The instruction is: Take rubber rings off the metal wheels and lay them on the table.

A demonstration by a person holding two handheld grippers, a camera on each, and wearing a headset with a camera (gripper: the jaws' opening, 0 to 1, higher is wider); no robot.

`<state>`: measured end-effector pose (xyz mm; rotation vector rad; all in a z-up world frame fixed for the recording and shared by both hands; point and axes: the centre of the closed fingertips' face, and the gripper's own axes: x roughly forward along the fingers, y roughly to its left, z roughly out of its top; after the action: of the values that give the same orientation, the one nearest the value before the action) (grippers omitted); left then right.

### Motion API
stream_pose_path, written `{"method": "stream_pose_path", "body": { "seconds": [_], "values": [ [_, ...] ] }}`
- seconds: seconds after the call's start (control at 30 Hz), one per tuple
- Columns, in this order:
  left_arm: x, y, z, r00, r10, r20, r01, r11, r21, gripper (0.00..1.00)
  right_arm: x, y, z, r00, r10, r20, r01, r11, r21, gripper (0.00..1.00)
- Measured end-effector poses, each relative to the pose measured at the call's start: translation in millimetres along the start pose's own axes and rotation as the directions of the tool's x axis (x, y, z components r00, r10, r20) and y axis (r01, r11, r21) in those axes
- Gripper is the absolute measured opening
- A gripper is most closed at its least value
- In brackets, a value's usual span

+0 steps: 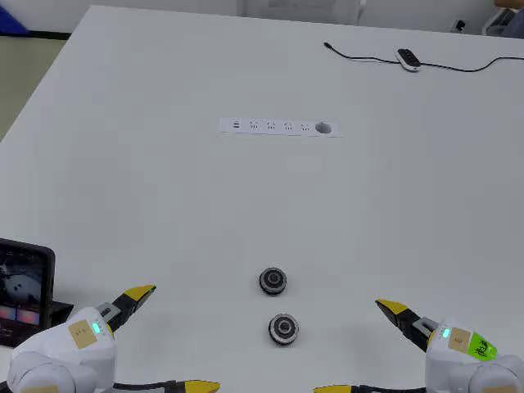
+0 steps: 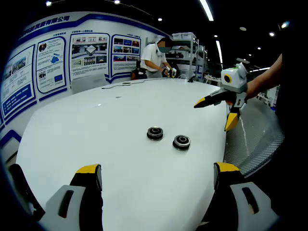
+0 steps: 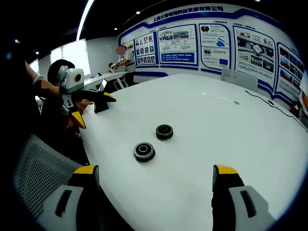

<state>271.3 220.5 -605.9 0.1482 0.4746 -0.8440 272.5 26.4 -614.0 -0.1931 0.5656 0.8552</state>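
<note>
Two small metal wheels with black rubber rings lie flat on the white table [image 1: 164, 188]. The far wheel [image 1: 273, 281] [image 2: 155, 133] [image 3: 164, 131] and the near wheel [image 1: 283, 329] [image 2: 182, 142] [image 3: 144, 151] sit close together, not touching. My left gripper [image 1: 170, 339] [image 2: 156, 173] [image 3: 96, 110] is open at the table's near left, well clear of both wheels. At the near right, my right gripper [image 1: 361, 348] [image 3: 156, 173] [image 2: 215, 114] is open too, a similar distance from them. Neither holds anything.
A white power strip [image 1: 278, 126] is set into the table's middle. A black cable with a small remote [image 1: 408, 58] lies at the far right. A dark tablet [image 1: 24, 291] stands at the near left edge. A person [image 2: 154, 55] stands beyond the far end.
</note>
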Motion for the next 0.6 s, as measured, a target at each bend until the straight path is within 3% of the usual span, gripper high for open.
{"method": "stream_pose_path", "body": {
  "seconds": [0.6],
  "values": [
    [1.6,1.7,-2.7,0.9999,0.005,-0.016,-0.005,1.000,-0.012,0.97,0.8,-1.2,-3.2,0.9999,0.006,-0.009,-0.006,1.000,0.020,0.99]
  ]
}}
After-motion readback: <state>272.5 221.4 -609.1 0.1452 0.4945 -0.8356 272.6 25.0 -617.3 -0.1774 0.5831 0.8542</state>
